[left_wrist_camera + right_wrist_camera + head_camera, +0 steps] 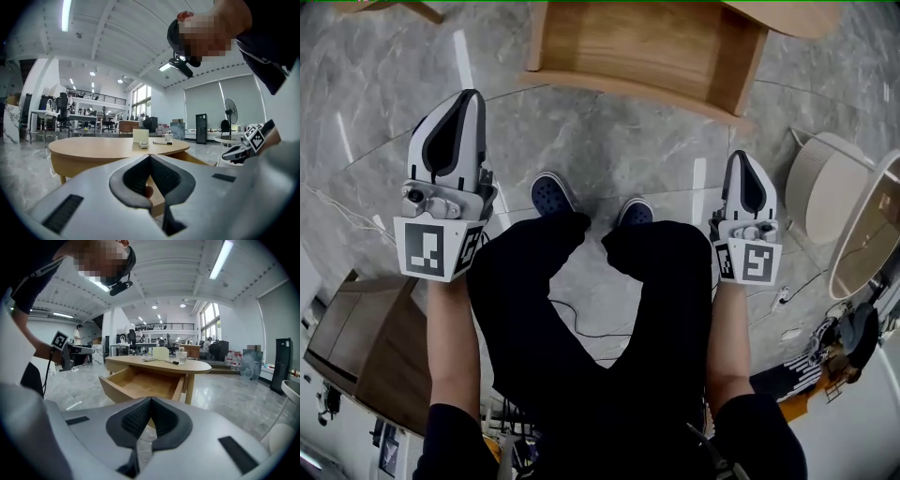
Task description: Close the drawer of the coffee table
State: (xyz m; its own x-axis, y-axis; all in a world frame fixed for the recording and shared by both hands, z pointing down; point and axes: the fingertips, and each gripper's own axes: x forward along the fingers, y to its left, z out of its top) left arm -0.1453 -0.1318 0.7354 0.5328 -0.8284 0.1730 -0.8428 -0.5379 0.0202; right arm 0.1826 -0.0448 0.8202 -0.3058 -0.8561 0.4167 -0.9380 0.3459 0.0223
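Ahead, standing open from the coffee table [158, 363], the drawer [140, 383]; beside the table, a white side table [821, 184]. Left gripper [150, 156] and right gripper [150, 399], jaws pressed together on nothing, short of the table.

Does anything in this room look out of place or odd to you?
Only the drawer of the coffee table: it sticks far out, wide open, and looks empty. The left gripper and the right gripper are both shut on nothing and apart from it. Nothing looks spilled or broken.
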